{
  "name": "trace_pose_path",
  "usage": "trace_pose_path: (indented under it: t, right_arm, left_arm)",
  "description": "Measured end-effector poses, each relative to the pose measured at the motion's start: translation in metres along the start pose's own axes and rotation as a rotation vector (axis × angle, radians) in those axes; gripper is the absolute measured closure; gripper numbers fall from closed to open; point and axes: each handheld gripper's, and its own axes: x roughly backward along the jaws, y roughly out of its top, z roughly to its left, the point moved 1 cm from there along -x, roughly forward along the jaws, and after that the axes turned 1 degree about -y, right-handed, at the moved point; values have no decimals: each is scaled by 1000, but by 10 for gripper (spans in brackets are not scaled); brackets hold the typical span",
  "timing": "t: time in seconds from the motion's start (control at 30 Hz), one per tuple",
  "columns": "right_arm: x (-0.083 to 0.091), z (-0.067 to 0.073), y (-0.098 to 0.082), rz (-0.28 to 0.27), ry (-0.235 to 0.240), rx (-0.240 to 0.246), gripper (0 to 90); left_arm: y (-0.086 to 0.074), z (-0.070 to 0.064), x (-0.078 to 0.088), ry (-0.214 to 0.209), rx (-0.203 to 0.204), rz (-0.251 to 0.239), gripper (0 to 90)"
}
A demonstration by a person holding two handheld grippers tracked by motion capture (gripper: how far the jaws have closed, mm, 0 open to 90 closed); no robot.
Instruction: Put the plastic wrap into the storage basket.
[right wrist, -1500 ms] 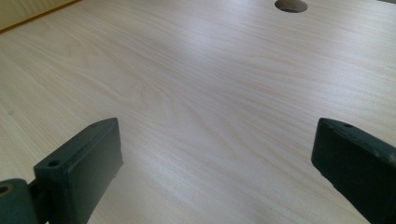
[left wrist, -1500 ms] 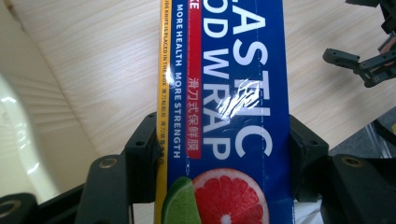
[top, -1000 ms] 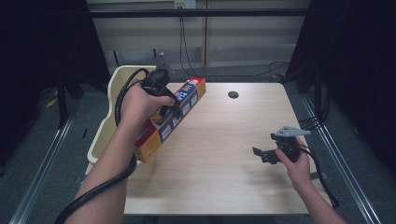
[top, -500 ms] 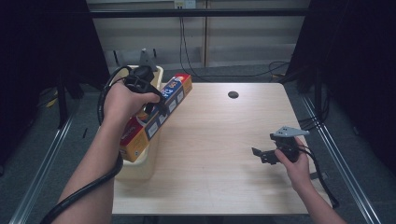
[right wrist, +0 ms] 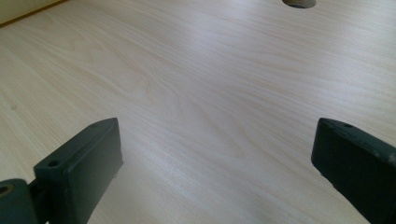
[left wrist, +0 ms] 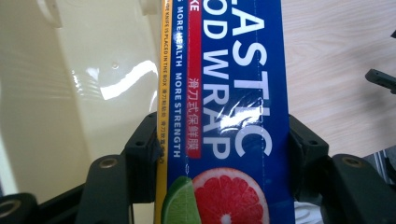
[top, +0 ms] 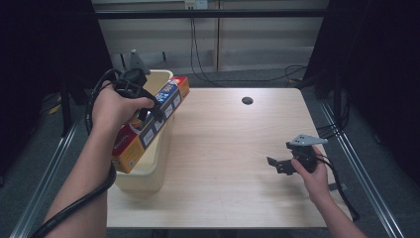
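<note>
**Q:** Where's the plastic wrap box right now?

**Me:** Tilted over the cream bin, low end near the bin's front rim. My left gripper is pinching it across its middle. The right gripper sits jaws spread on the table, well right of the bin.

**Q:** Tricky to hold?

**Me:** Probably light, stiff cardboard but glossy, so I'd guess slippery. Mid-length grip seems to balance it.

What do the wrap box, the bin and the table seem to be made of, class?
Wrap box: printed cardboard, seemingly glossy; light glints off its lettering.
Bin: cream plastic, smooth and shiny; bright reflections show on its inner wall.
Table: pale wood or wood-look laminate, matte; grain lines run across it.
</note>
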Motion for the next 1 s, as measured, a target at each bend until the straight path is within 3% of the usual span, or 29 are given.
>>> trace_pose_path:
  t: [0.53,1.0]
  right_arm:
    - [1,0,0,-2,0,-5,16]
    - [0,0,0,-1,-1,-3,16]
  left_arm:
    - [-2,0,23,10,-9,-23,410]
    - [-10,16,36,49,42,-44,410]
